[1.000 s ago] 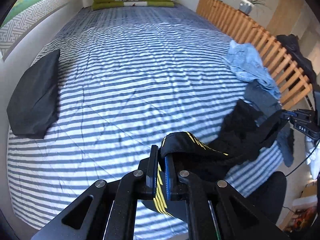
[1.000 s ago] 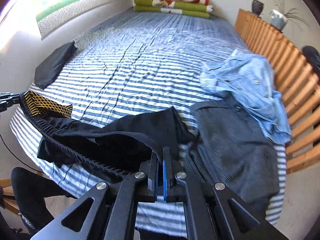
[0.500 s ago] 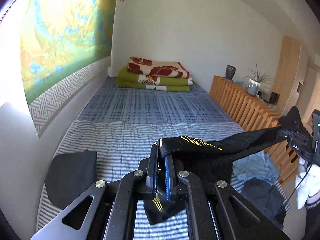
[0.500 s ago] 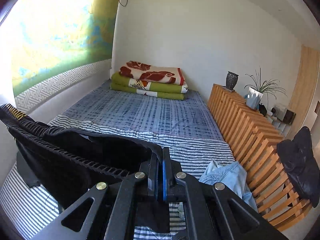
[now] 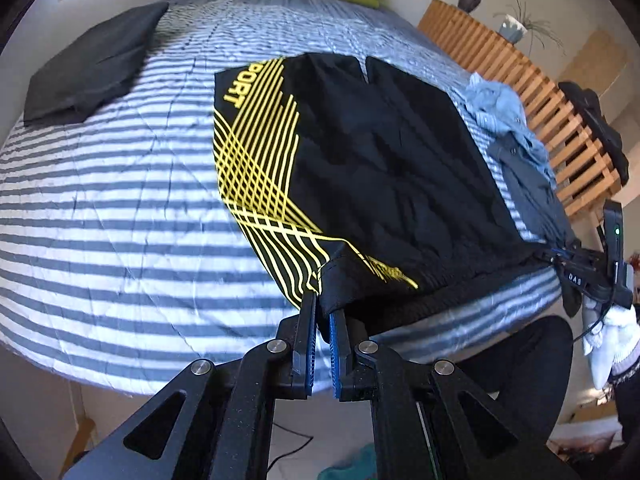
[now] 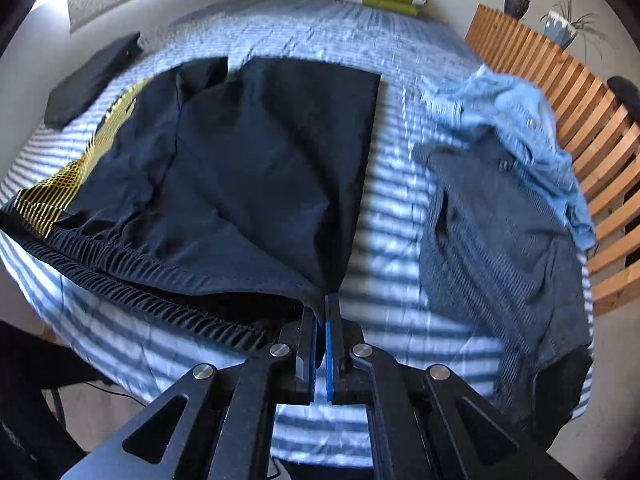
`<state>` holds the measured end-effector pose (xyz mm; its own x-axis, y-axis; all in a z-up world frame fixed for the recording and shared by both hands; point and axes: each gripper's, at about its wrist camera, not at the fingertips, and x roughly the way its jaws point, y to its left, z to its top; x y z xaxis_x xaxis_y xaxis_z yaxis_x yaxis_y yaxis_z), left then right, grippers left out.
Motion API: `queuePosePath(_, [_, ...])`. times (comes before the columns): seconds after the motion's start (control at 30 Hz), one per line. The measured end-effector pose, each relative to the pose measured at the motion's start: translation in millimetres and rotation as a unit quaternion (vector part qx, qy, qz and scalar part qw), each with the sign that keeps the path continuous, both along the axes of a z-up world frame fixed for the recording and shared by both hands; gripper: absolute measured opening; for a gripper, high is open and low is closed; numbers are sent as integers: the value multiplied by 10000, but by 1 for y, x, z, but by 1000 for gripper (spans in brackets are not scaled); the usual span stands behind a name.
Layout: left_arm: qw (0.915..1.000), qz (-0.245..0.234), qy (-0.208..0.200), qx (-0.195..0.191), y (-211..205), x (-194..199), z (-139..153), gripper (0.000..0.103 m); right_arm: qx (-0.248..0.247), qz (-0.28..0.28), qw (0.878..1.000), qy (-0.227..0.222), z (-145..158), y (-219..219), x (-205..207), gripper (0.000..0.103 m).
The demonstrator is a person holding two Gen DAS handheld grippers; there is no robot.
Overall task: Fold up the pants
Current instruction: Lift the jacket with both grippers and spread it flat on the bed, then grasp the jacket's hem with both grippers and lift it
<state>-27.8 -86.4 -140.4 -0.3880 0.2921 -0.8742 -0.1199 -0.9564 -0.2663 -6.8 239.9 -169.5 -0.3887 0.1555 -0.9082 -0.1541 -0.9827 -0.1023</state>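
Shorts [image 5: 384, 160], black with yellow lines down one side, lie spread across the striped bed [image 5: 120, 208], legs pointing toward the far end and the waistband hanging at the near edge. We hold the waistband at both corners: our left tongs [image 5: 324, 312] are clamped on the yellow-striped corner, with the fabric still between the pads while the jaws begin to ease apart, and our right tongs [image 6: 322, 312] are pressed together on the plain black corner, the elastic band sagging between the two. Beside the shorts, toward the wooden slatted rail [image 6: 580, 120], we see a grey garment [image 6: 500, 240] with a light blue garment [image 6: 520, 120] lying partly over it. A folded dark garment [image 5: 88, 64] lies near the wall.
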Motion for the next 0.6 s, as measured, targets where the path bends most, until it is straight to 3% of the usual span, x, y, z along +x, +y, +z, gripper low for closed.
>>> queuePosePath(0.1, [9998,-43,-207,69,-7,10,-9,20,-58,221,9993,-297,-16,-3,19,4])
queuePosePath(0.17, [9997,51,-166,188,-19,12,1,34,-115,519,9976,-434,-10,-6,26,12])
queuePosePath(0.3, [9991,299,157,244,-50,9,34,37,-244,764,9964,-279,26,-1,32,21])
queuePosePath(0.43, [9963,713,455,156,-78,-44,59,43,-750,792,9939,178,63,8,7,23])
queuePosePath(0.6, [9948,904,308,345,-91,-139,45,43,-1211,605,9879,761,85,2,-74,26])
